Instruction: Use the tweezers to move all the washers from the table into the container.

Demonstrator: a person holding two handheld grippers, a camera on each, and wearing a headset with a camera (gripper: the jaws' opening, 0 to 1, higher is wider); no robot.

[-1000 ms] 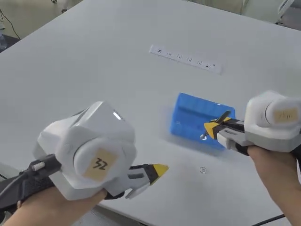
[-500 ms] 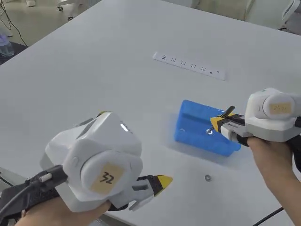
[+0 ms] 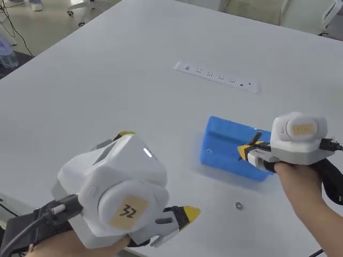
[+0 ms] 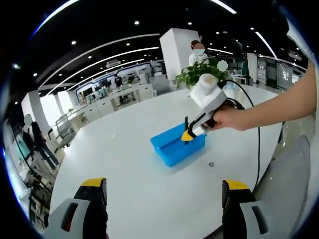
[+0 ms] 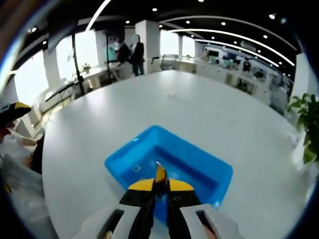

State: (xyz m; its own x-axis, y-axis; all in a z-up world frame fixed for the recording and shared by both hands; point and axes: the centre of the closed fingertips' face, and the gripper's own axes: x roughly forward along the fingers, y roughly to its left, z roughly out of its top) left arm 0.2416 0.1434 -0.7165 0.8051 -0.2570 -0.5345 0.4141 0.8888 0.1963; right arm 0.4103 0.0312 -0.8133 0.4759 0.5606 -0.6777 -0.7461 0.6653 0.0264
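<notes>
The desk (image 3: 107,80) carries the container (image 3: 225,143), one washer (image 5: 135,168) inside; the left tool (image 4: 163,183) is wide open, and the right tool (image 5: 159,185), closed on the tweezers (image 5: 160,173), should go low and slowly to the second washer (image 3: 238,205) near the container.

White housings (image 3: 115,198), yellow-tipped tongs (image 5: 160,184), black cables (image 3: 27,227)

An open-plan office: rows of desks (image 4: 119,92), recessed round ceiling lights (image 4: 136,23), a square white pillar (image 4: 174,47), a leafy green potted plant (image 4: 192,77), and a long white power strip (image 3: 217,76) on the broad white tabletop (image 3: 107,69).
</notes>
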